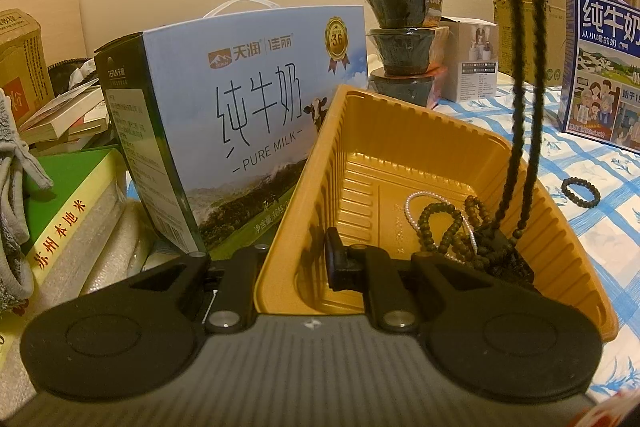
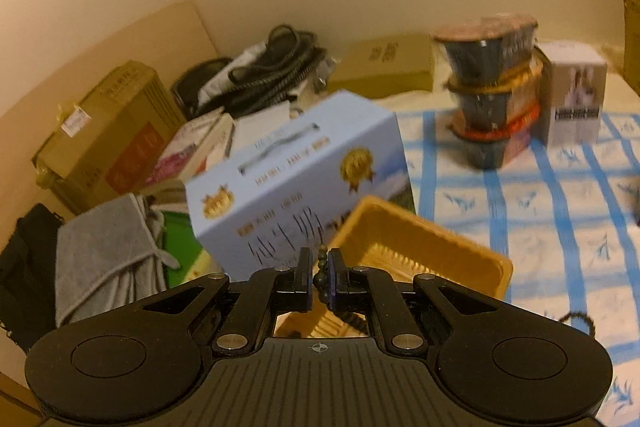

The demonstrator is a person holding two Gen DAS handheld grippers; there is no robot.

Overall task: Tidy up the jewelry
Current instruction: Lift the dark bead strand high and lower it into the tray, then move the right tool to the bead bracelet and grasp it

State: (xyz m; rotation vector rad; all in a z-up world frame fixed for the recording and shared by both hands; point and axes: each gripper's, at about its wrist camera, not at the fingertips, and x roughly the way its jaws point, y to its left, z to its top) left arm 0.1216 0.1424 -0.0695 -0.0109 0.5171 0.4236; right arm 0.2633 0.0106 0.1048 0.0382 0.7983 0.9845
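Observation:
A yellow plastic tray (image 1: 400, 131) stands tilted on the blue checked cloth, and my left gripper (image 1: 292, 259) is shut on its near wall, one finger inside and one outside. Inside the tray lie a white pearl string (image 1: 414, 205) and a brown bead necklace (image 1: 440, 227). A long dark bead necklace (image 1: 520, 107) hangs from the top of the left wrist view, its dark pendant end (image 1: 506, 259) resting in the tray. My right gripper (image 2: 320, 273) is shut on that dark bead necklace (image 2: 321, 263) above the tray (image 2: 424, 247). A dark bead bracelet (image 1: 581, 191) lies on the cloth to the right.
A blue milk carton box (image 1: 248, 107) stands right behind the tray's left side. Stacked dark bowls (image 1: 400, 39), a white box (image 1: 472, 59) and a second milk box (image 1: 604, 67) stand further back. Books (image 1: 64, 211) and a grey cloth (image 1: 12, 187) crowd the left.

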